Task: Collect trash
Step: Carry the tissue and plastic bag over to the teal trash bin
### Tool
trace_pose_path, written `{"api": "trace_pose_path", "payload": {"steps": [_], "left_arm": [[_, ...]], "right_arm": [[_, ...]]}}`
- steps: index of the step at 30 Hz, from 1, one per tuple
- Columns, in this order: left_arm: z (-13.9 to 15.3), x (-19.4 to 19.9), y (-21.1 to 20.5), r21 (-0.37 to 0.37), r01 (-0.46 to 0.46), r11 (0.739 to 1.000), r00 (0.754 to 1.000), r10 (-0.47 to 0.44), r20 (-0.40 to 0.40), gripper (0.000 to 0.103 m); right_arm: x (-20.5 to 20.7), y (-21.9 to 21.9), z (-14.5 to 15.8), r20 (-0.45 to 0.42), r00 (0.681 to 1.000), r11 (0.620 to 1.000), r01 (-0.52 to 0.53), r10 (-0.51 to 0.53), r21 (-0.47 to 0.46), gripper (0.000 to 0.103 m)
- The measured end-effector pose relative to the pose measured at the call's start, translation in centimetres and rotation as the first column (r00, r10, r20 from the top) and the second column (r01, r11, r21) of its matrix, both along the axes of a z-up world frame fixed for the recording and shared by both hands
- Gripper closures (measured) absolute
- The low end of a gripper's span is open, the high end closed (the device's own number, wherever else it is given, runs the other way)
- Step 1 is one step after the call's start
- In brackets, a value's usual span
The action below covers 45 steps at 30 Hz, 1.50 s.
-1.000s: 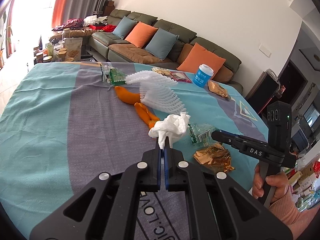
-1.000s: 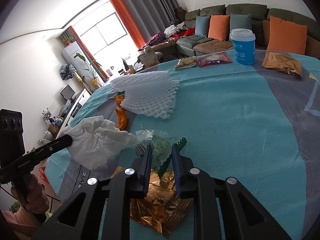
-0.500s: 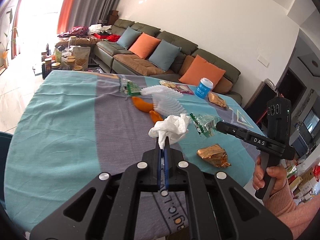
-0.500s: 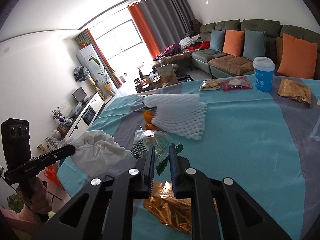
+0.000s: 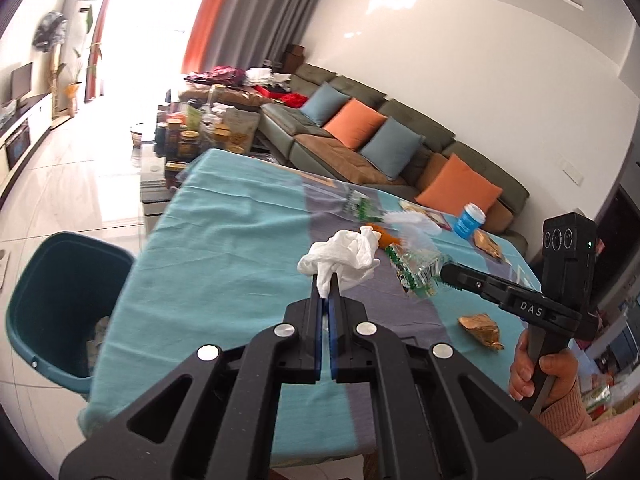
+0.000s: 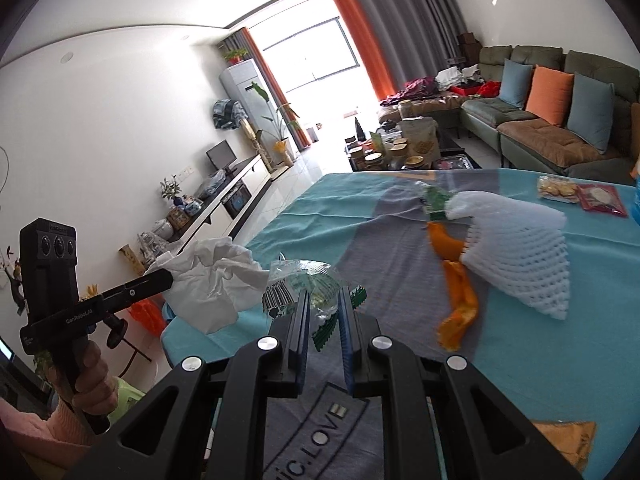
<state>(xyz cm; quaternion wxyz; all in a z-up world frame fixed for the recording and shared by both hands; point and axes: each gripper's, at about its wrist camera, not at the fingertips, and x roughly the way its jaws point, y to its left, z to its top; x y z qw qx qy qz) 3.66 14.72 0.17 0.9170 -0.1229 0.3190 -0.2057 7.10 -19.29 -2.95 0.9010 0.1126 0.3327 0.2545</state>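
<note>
The left hand-held gripper pinches a crumpled tissue; the right hand-held gripper pinches a clear wrapper. Left of and below the left one stands a teal bin; ahead on the surface lie orange peel and foam netting.

Crumpled white tissue bunched up, pinched at the left tongs' tips, clear of the cloth. Clear green-printed wrapper, crinkled, barcode showing, clamped between the right tongs' fingers, just beside the tissue.
</note>
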Motion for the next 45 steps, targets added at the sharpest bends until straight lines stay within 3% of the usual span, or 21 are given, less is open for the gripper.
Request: {"api": "trace_pose_path", "payload": {"steps": [9, 19, 28, 36, 45], "left_arm": [[0.3, -0.9, 8.1, 0.005, -0.183, 0.983, 0.983, 0.183, 0.006, 0.100], [-0.7, -1.4, 16.6, 0.017, -0.359, 0.933, 0.933, 0.359, -0.015, 0.100], [-2.6, -1.6, 22.6, 0.016, -0.453, 0.891, 0.889, 0.453, -0.065, 0.100], [-5.0, -0.6, 25.1, 0.021, -0.501, 0.865, 0.858, 0.500, -0.114, 0.100], [-8.5, 2.2, 25.3, 0.045, -0.522, 0.852, 0.832, 0.519, -0.195, 0.100]], "right_arm": [[2.6, 8.1, 1.0, 0.015, 0.985, 0.984, -0.173, 0.174, -0.032, 0.090], [4.7, 16.9, 1.2, 0.009, 0.948, 0.946, -0.318, 0.319, -0.066, 0.090], [6.5, 23.0, 0.5, -0.020, 0.918, 0.914, -0.396, 0.395, -0.095, 0.090], [8.2, 27.3, -1.3, -0.076, 0.906, 0.896, -0.423, 0.417, -0.132, 0.090], [9.3, 29.8, -3.6, -0.142, 0.902, 0.885, -0.428, 0.407, -0.183, 0.090]]}}
